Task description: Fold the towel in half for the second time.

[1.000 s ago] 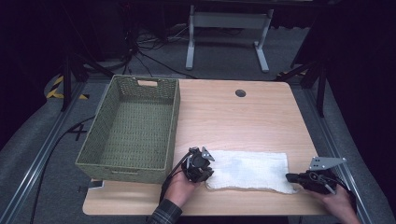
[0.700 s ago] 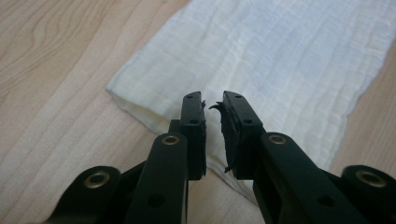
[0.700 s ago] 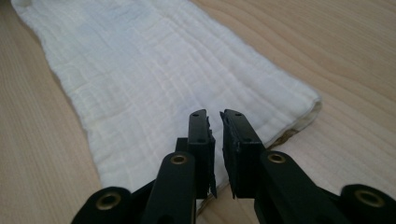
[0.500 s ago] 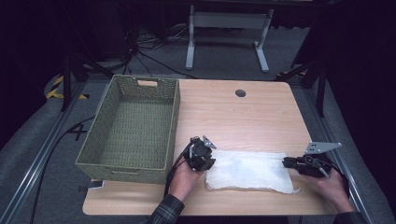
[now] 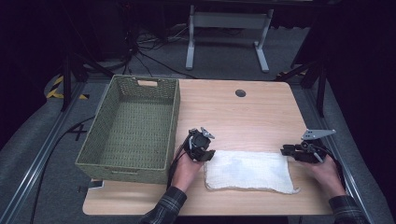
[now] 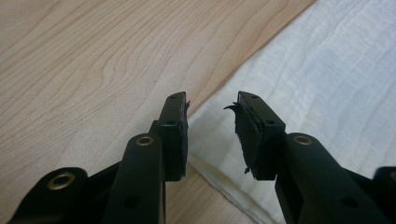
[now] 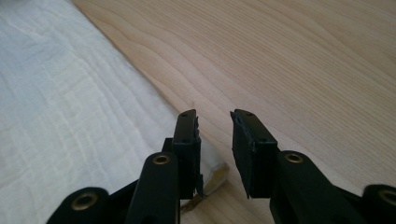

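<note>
So the wooden table [image 5: 261, 116] took up most of the shot, and the big green wicker basket [image 5: 133, 128] sat off to the far side of the left gripper, away from the cloth and with nothing in it as far as I could see. The white cloth [image 5: 247, 170] lay flat on the table between the two grippers, spread out as a neat rectangle, maybe already folded over once but I honestly couldn't tell. The left gripper [image 5: 201, 148] was right at the cloth's near corner; its jaws had just been opening and stood partly apart, the cloth's edge [image 6: 219, 140] lying on the table under the gap, nothing pinched. Same story on the other end: the right gripper [image 5: 292, 151] sat just off the cloth's edge [image 7: 154, 102], jaws just opened a bit, holding nothing. My read is that the laying-out part was done and both ends were let go. What's left, I'd guess, is another fold or moving it into the basket.
</note>
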### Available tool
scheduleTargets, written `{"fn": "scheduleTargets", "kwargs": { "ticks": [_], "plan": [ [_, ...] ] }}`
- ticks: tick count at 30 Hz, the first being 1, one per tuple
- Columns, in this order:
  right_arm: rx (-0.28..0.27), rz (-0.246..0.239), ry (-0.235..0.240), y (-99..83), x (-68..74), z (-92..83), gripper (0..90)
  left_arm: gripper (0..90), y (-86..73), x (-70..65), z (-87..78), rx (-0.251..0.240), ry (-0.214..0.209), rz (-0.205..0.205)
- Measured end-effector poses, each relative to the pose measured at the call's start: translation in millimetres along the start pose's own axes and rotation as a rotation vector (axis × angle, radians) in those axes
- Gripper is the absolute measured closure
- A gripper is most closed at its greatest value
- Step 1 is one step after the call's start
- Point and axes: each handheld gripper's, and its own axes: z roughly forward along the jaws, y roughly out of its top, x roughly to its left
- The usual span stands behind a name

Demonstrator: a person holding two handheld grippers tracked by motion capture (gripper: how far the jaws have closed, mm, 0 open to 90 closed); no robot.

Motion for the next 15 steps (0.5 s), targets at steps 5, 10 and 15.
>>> {"fn": "scheduleTargets", "kwargs": {
  "ticks": [5, 10, 15],
  "plan": [
    [0.039, -0.002, 0.006, -4.5, -2.3, 6.5, 70.7, 63.3, 0.5, 1.1, 2.1, 0.0, 0.008, 0.003],
    [0.068, -0.004, 0.006, -8.8, -1.4, 10.3, 73.4, 62.7, 0.9, 2.2, 4.0, 0.004, 0.01, -0.017],
    [0.065, -0.014, 0.013, -10.3, -1.2, 10.1, 83.3, 62.8, 0.3, 5.9, 7.9, 0.015, 0.014, -0.024]
  ]
}}
